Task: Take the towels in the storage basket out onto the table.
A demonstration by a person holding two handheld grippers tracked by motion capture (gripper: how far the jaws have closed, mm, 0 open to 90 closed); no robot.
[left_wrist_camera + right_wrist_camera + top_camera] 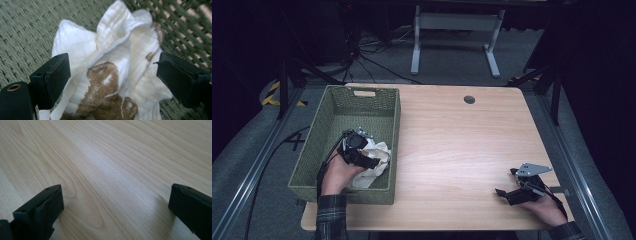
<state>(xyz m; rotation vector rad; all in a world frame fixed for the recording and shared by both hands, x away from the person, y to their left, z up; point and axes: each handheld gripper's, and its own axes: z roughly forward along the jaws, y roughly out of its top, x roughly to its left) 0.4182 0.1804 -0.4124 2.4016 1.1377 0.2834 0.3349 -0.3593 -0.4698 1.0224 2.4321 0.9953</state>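
A crumpled white cloth with brown patches lies in the near right corner of a green woven basket. My left gripper reaches down into the basket over the cloth. In the left gripper view the cloth bunches up between the two black jaws, which stand wide apart on either side of it without pressing it, so the left gripper is open. My right gripper rests low over the table's near right part, held in a hand. Its jaws stand wide with bare wood between them, right gripper open.
The wooden table has a round cable hole at the back. The basket's woven walls rise close to the right of the cloth. Beyond the table stand a white desk frame and floor cables.
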